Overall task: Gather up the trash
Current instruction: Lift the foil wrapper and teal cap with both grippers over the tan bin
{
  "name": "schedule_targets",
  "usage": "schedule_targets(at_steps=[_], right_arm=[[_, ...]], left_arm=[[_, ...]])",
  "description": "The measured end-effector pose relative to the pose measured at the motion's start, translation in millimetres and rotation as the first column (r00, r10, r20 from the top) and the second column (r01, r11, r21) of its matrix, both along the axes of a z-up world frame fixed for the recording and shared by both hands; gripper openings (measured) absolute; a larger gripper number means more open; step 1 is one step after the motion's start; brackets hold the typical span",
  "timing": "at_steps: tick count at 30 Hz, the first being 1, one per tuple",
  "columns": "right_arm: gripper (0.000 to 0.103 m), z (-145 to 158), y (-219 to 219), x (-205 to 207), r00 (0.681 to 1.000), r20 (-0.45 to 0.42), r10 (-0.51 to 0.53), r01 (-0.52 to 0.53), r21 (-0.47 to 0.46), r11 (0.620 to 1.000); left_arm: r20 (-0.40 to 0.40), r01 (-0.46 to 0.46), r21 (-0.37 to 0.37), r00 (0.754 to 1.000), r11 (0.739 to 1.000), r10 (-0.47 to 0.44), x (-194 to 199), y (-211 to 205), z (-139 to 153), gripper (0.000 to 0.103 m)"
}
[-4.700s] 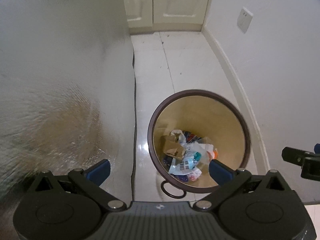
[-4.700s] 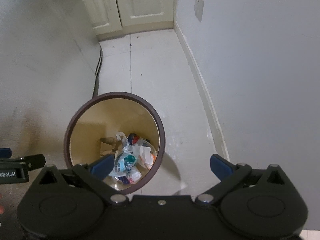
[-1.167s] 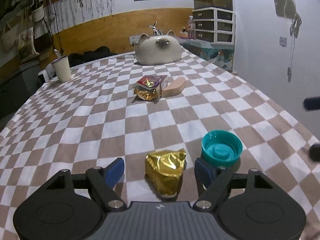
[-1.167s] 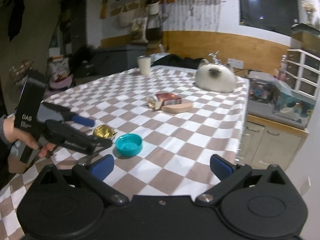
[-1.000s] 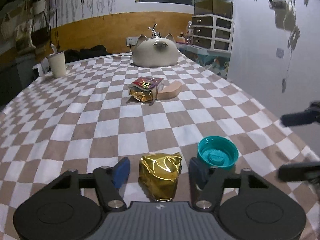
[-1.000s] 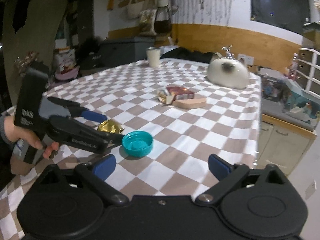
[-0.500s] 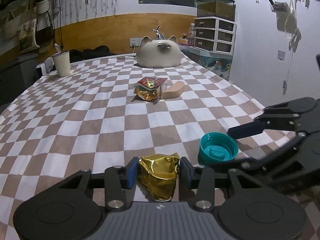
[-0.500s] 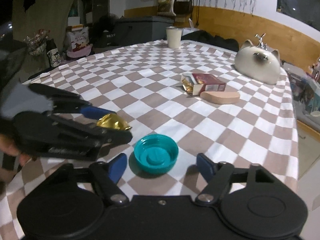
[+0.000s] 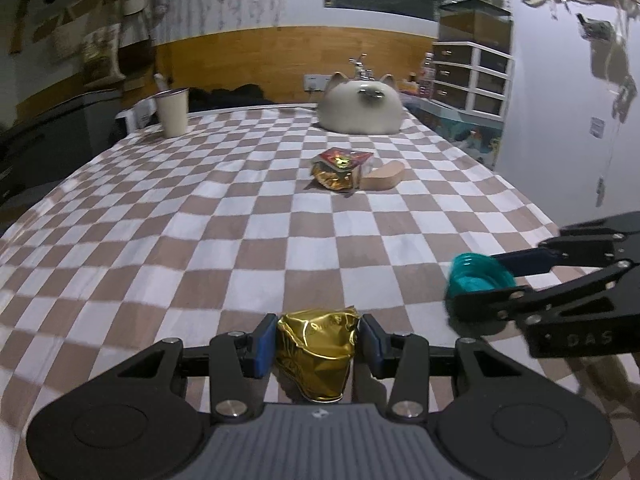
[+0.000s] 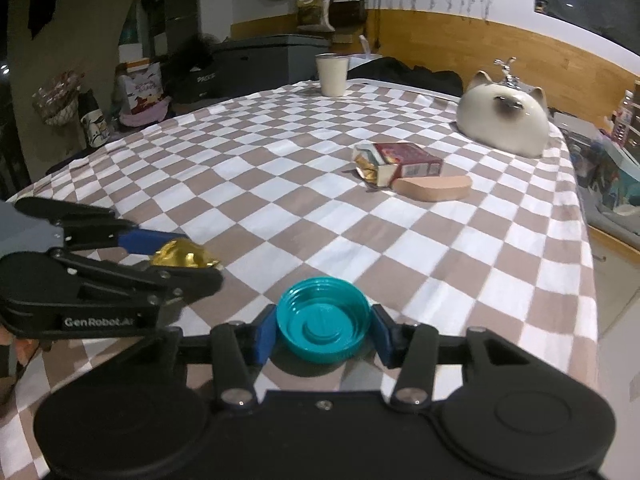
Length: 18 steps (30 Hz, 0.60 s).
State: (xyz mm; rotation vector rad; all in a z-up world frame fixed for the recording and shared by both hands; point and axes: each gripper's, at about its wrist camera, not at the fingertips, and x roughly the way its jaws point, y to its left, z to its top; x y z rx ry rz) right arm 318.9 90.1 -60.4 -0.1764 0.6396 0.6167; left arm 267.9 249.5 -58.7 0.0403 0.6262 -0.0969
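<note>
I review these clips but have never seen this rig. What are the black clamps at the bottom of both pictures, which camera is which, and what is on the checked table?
Each black clamp is a hand-held two-finger gripper with a fisheye camera looking along its fingers. In the left wrist view, the left gripper pinches a crumpled gold foil wrapper. In the right wrist view, the right gripper clamps a teal plastic lid. Farther back on the checkered tablecloth lie an opened red snack box, a tan wooden piece, a cup and a cat-shaped ceramic figure.

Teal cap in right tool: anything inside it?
The round teal plastic cap, gripped by the right tool, shows only moulded concentric rings inside. Its underside is hidden.
</note>
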Motion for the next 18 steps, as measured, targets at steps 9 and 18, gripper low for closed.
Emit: schedule_targets(at_steps=[9,18], right_arm=[[0.05,9,-28,-27,0.999,0.023,-0.047,0.047,0.04,0.998],[0.05,18,-58,-57,0.995,0.052,-0.085,0.082,0.07,0.994]], left_arm=[[0.023,-0.057,-0.047,0.998,0.997,0.058,-35,-15,9,0.045],[0.059,-0.083,-0.057,0.995,0.995,0.086,-69,-39,25,0.045]])
